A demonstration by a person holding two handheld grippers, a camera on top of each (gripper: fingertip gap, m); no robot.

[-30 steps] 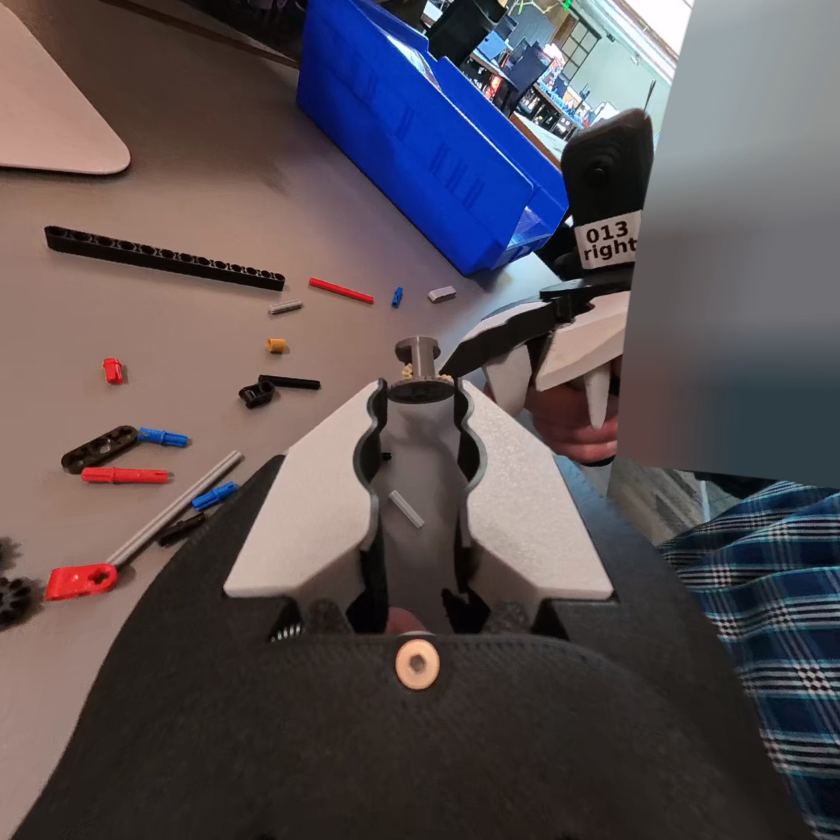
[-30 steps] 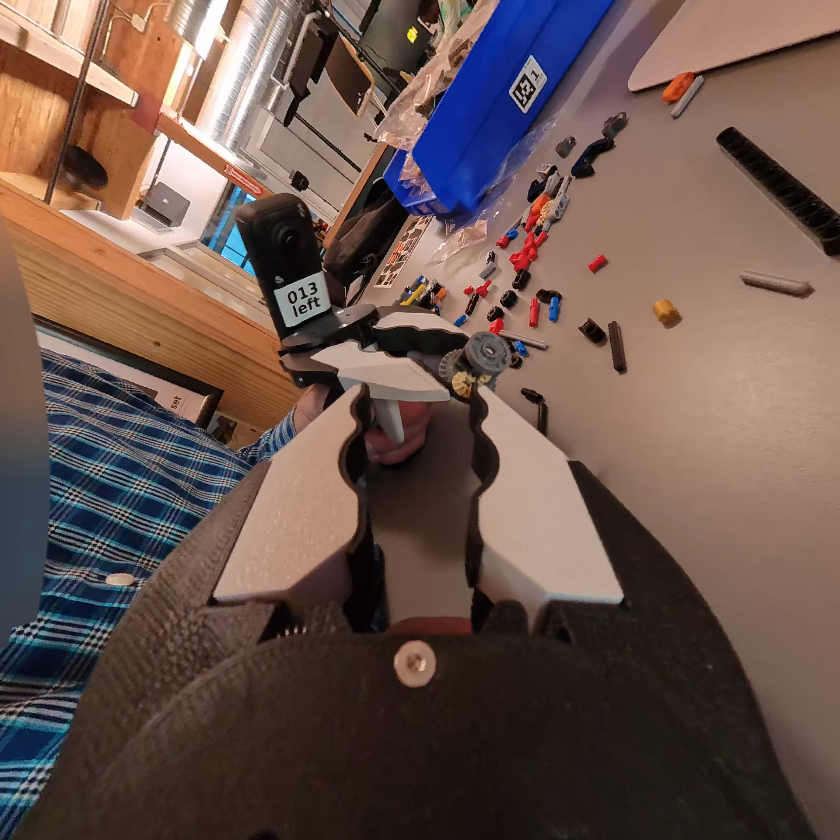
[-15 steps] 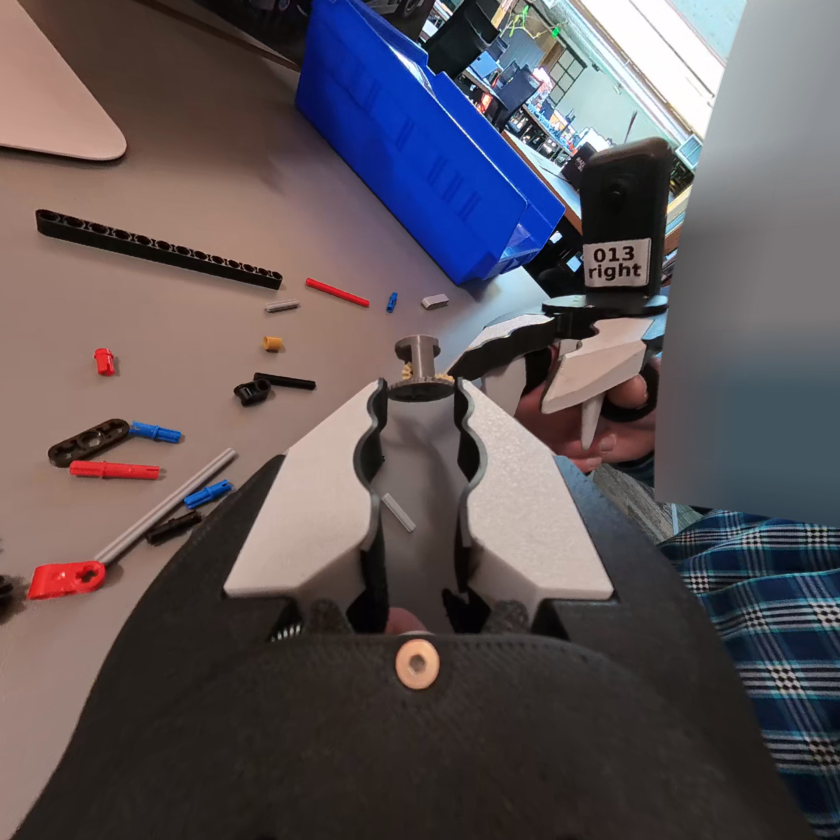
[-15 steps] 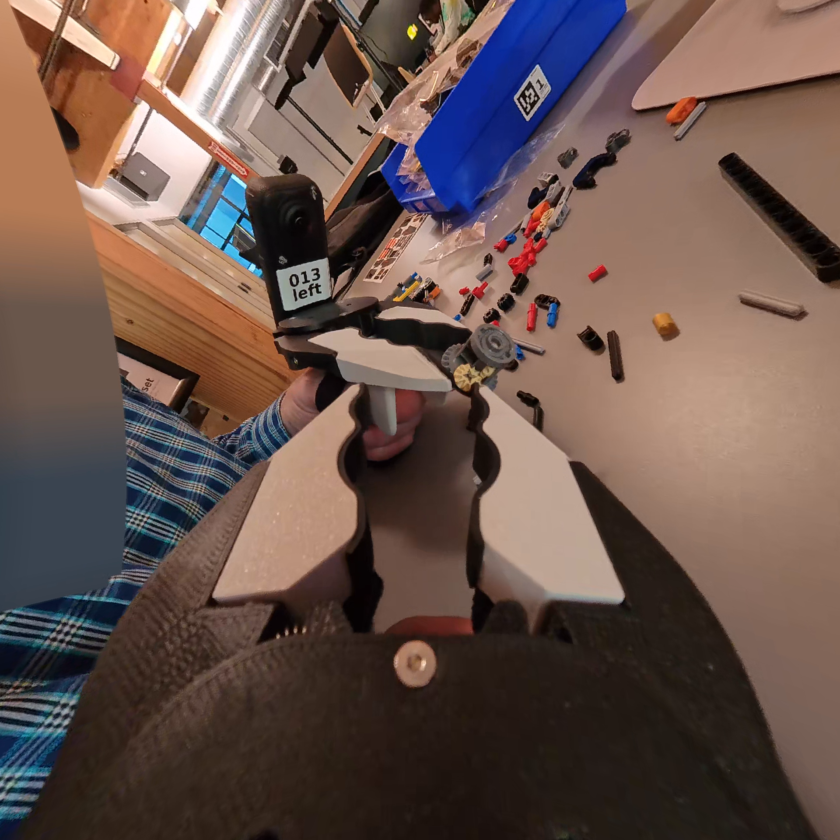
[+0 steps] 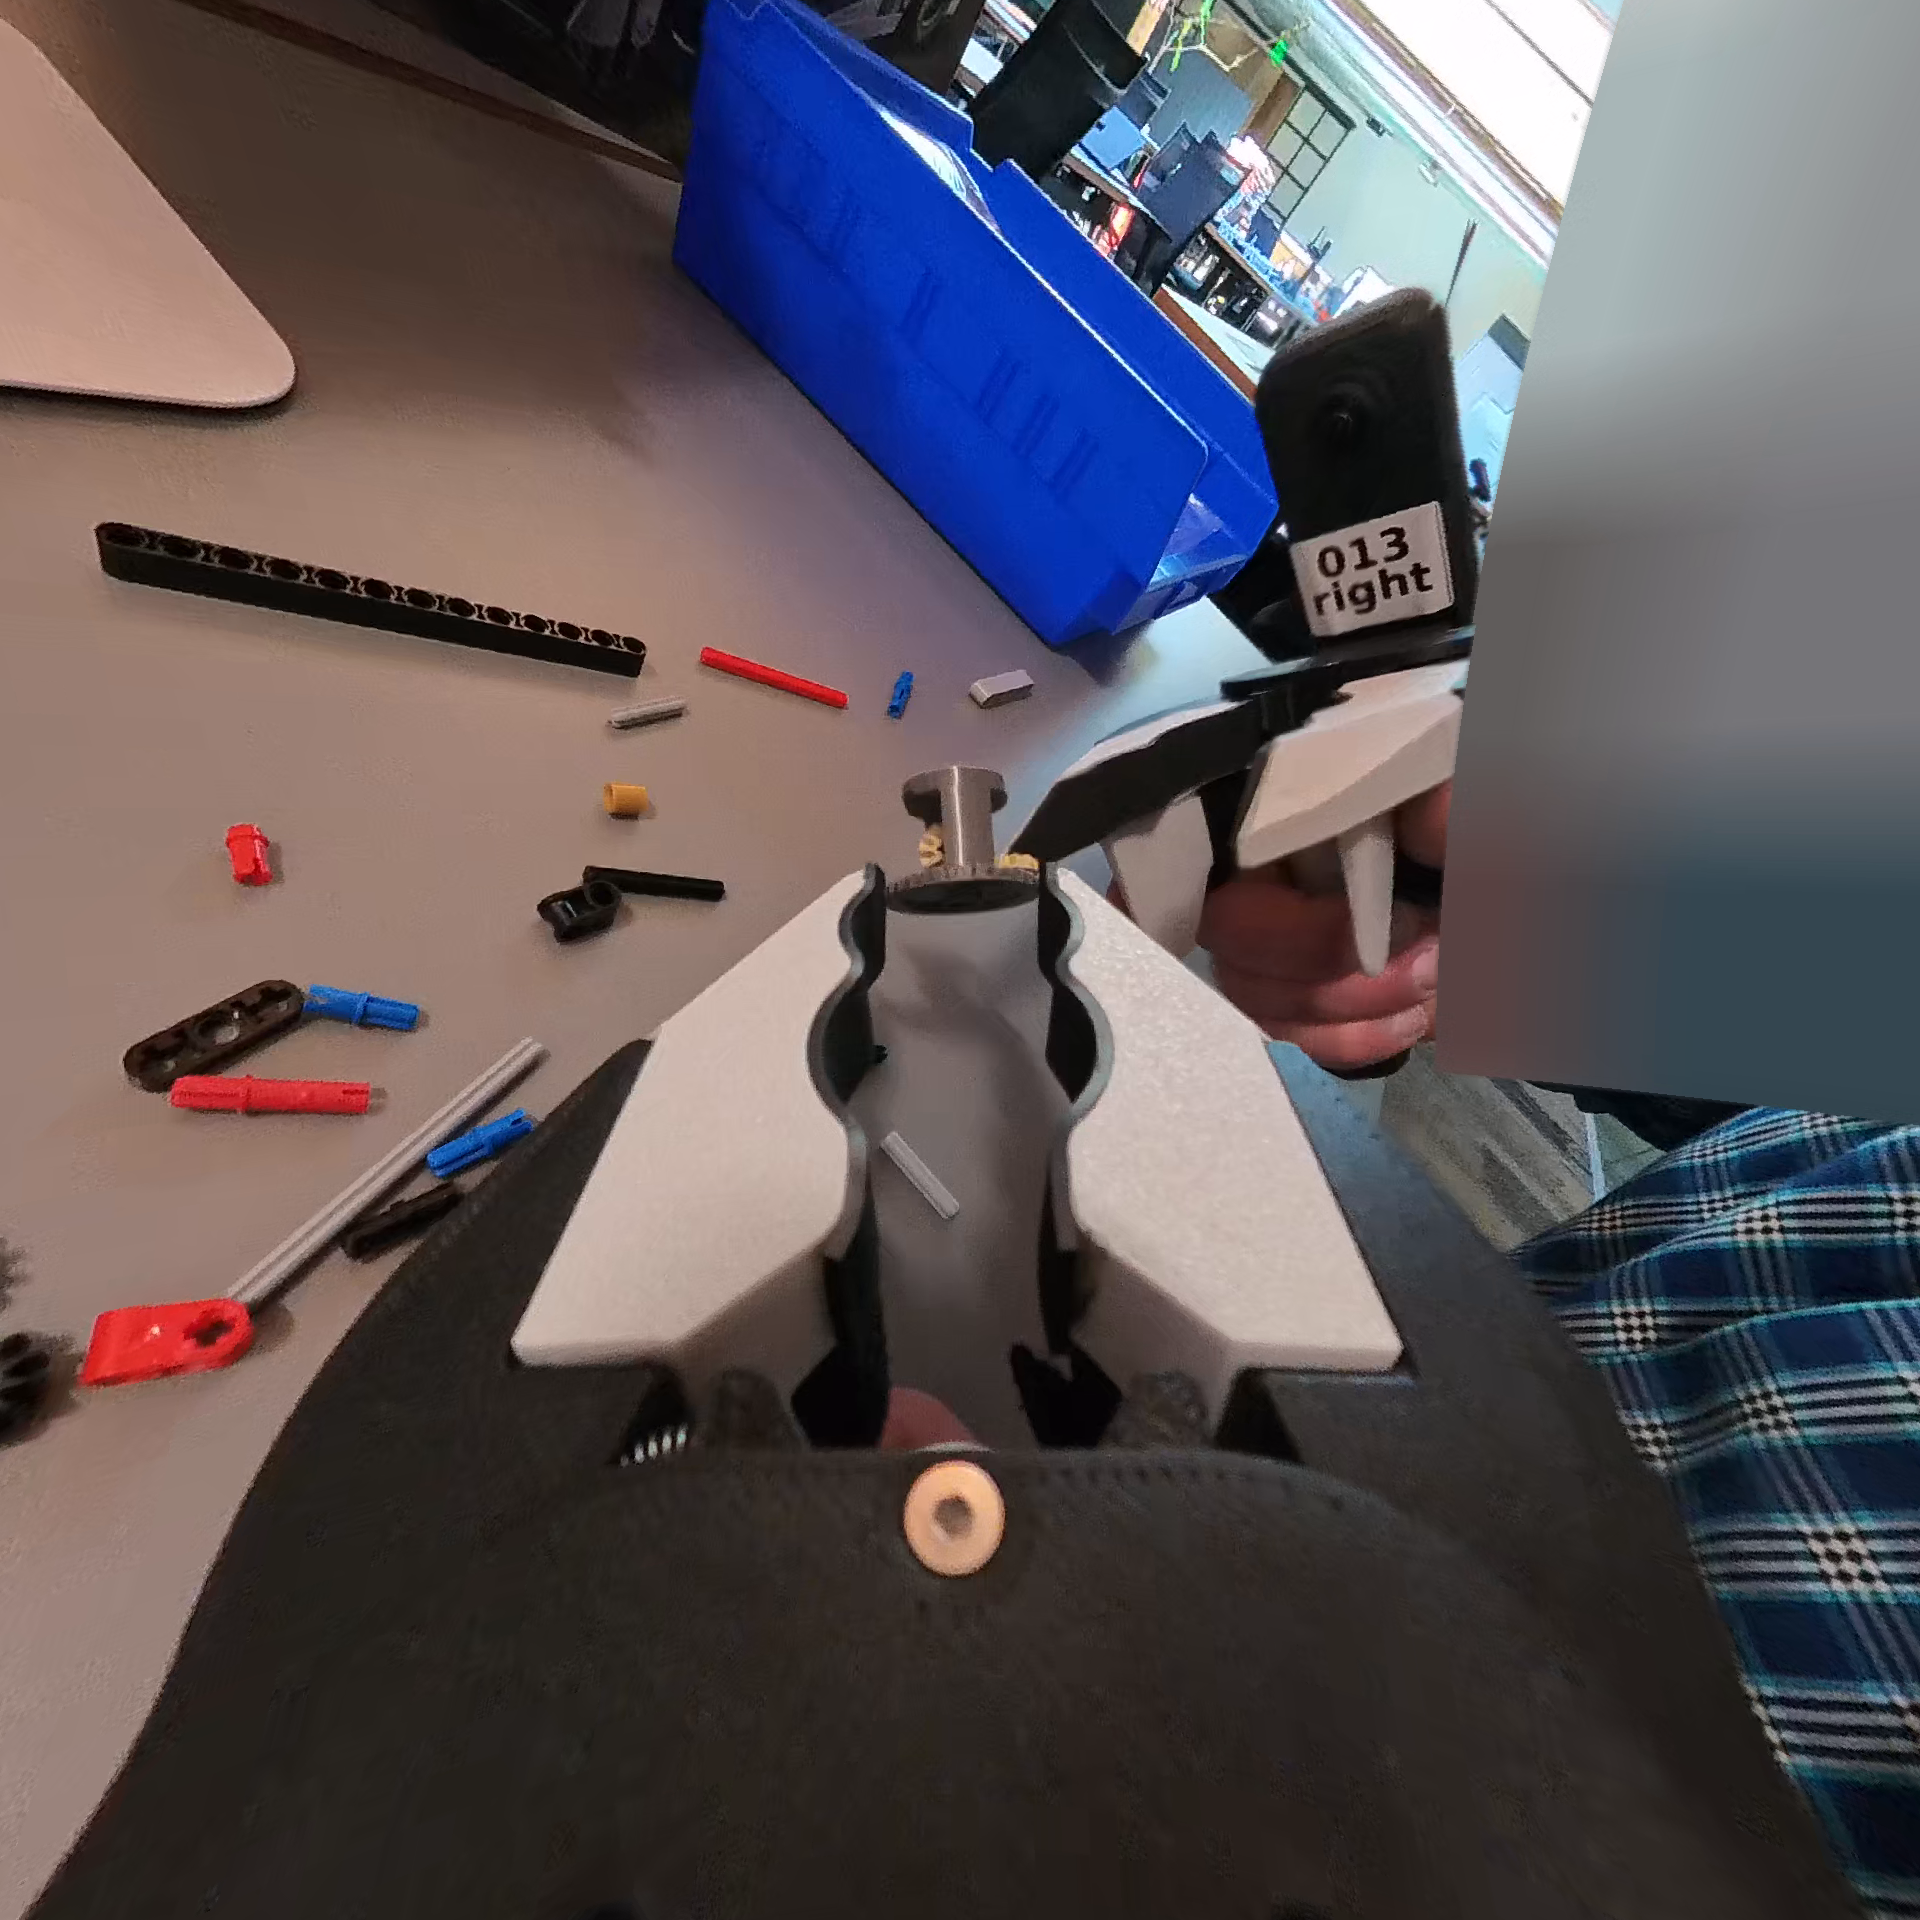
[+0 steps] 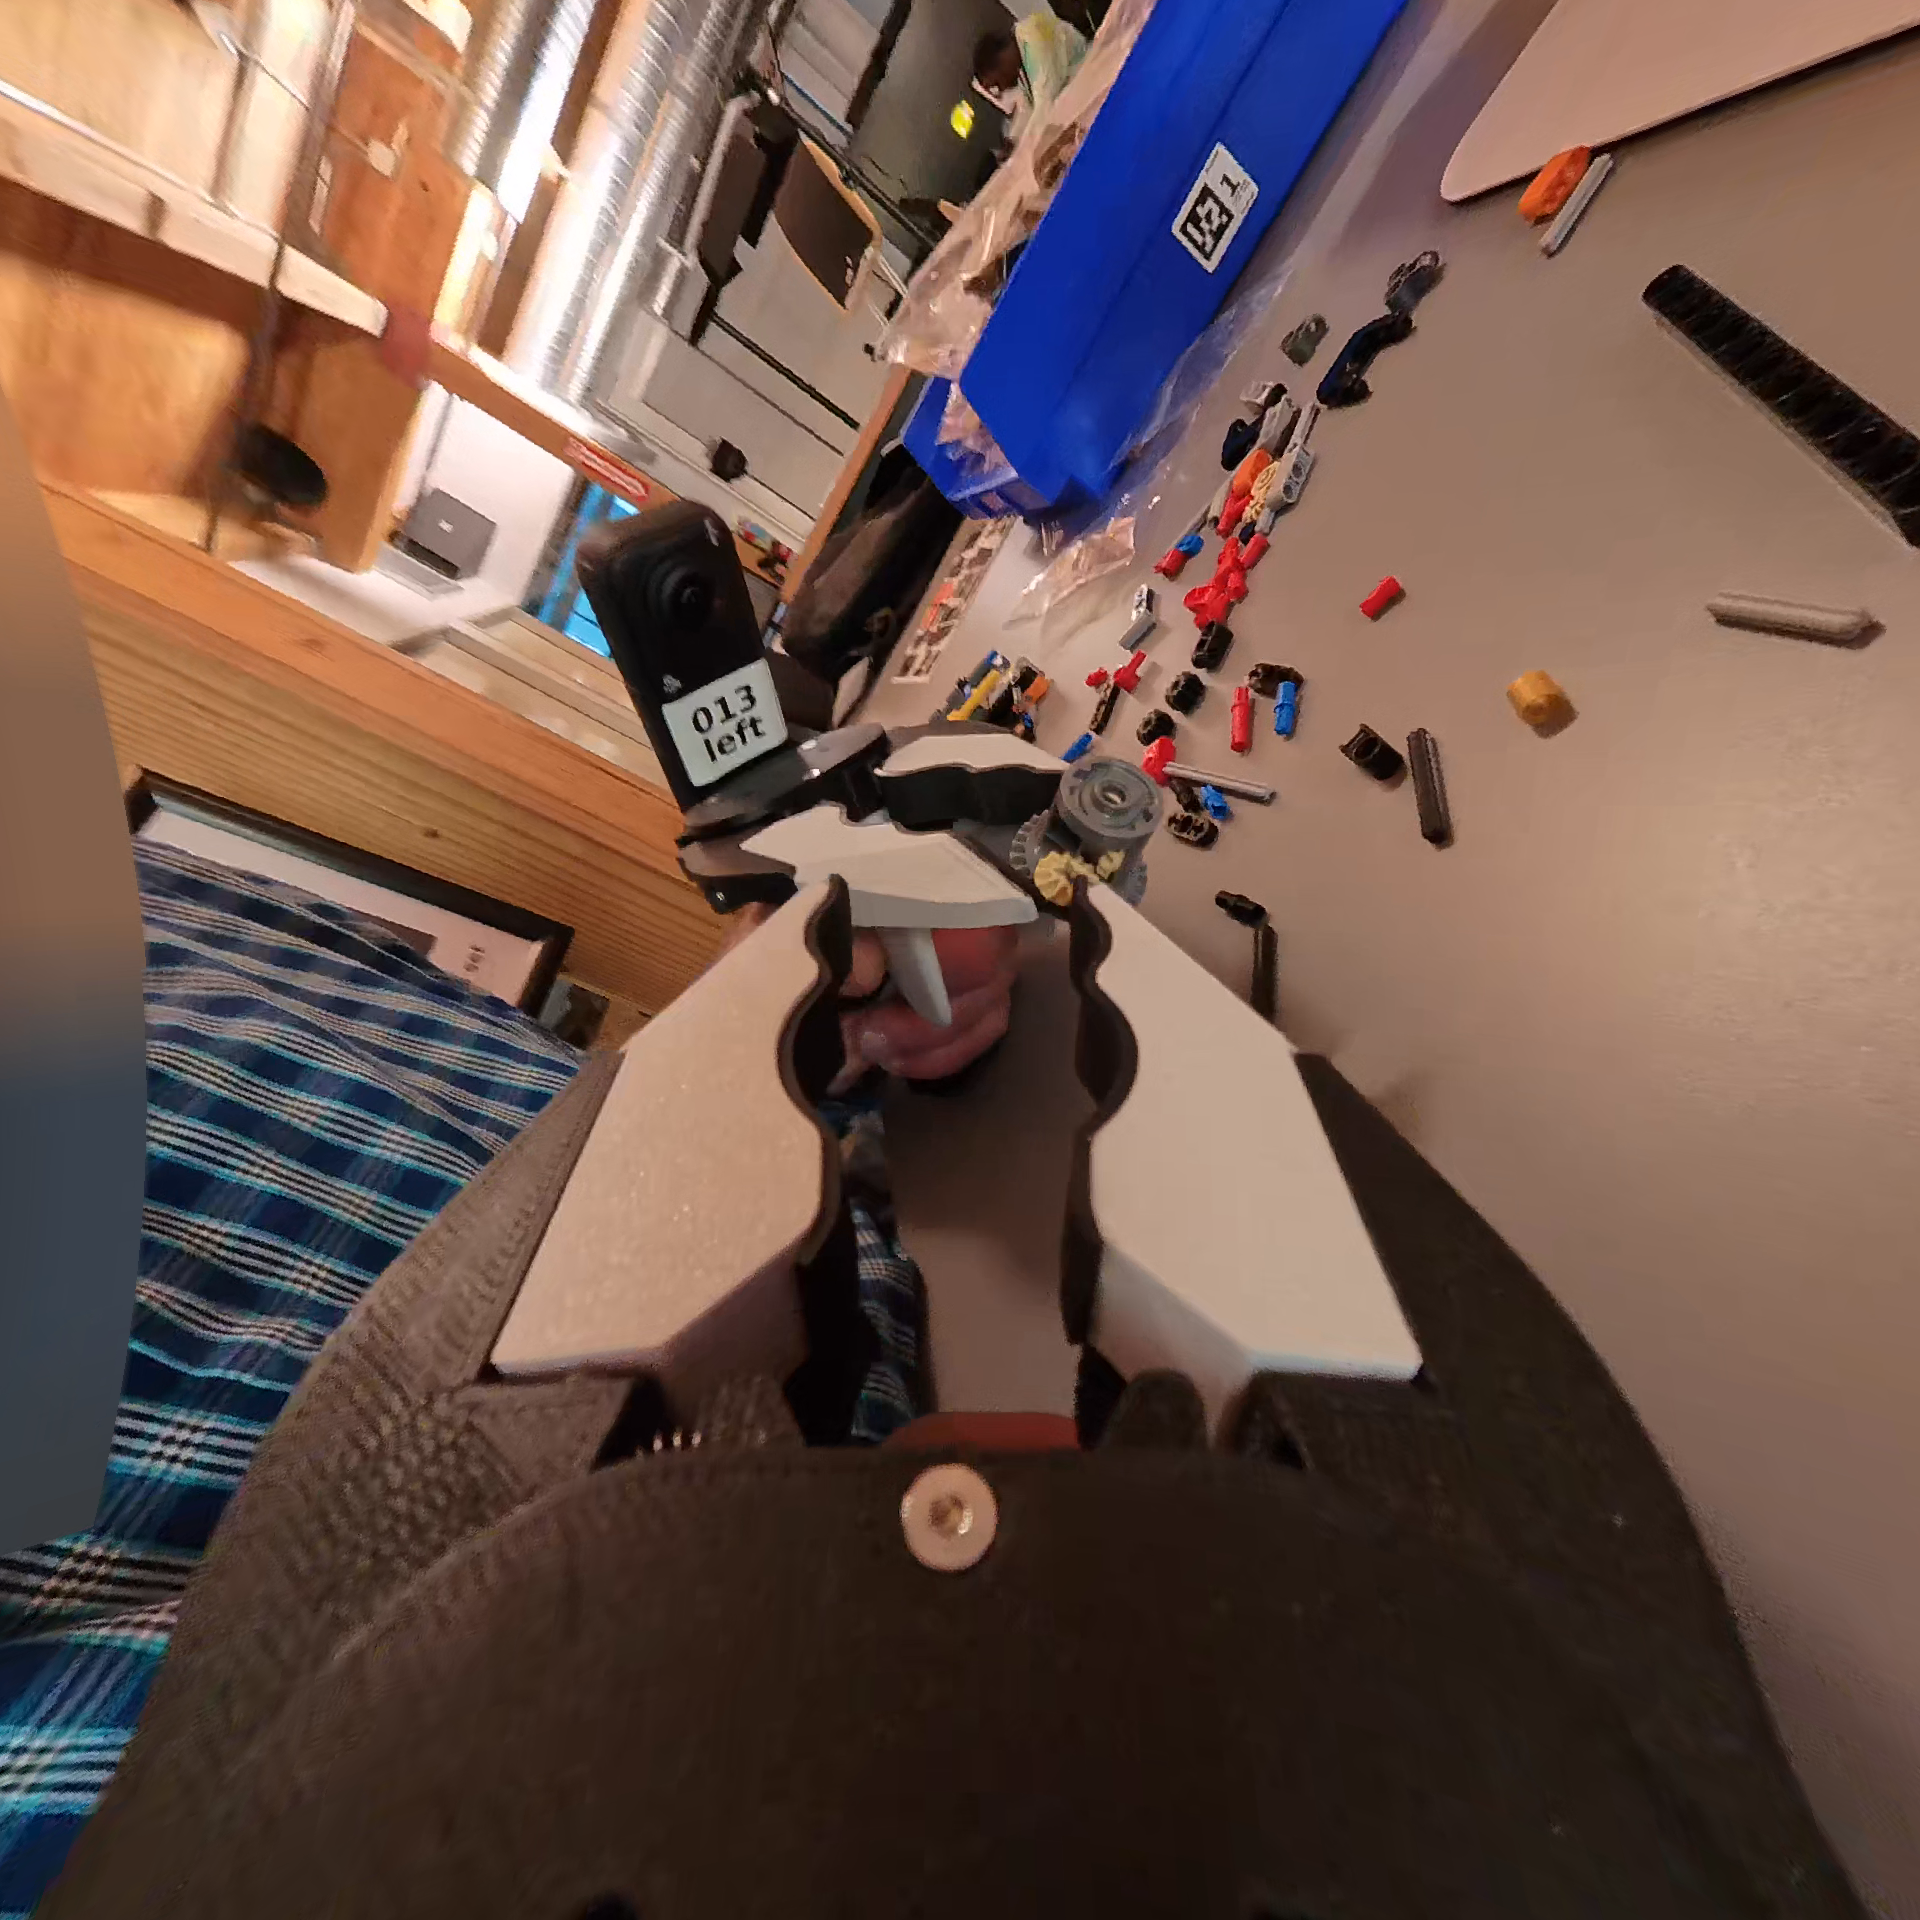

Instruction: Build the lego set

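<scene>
So the left gripper (image 5: 956, 883) is clamped on a little grey gear assembly (image 5: 954, 831) right at its fingertips, held up above the grey table (image 5: 436, 343); it's a dark grey gear wheel with a stubby grey shaft and a couple of tan bevel gears tucked in. The right gripper (image 6: 961, 902) sits with its fingers spread and nothing between them, tips just beside the assembly, though from this angle I honestly can't tell if they touch it. Loose pieces are scattered over the table: a long black beam (image 5: 369, 600), a red axle (image 5: 774, 677), a tan bush (image 5: 624, 799), blue pins, a long grey axle (image 5: 390, 1169) in a red connector. A blue bin (image 5: 935, 343) sits at the back.
</scene>
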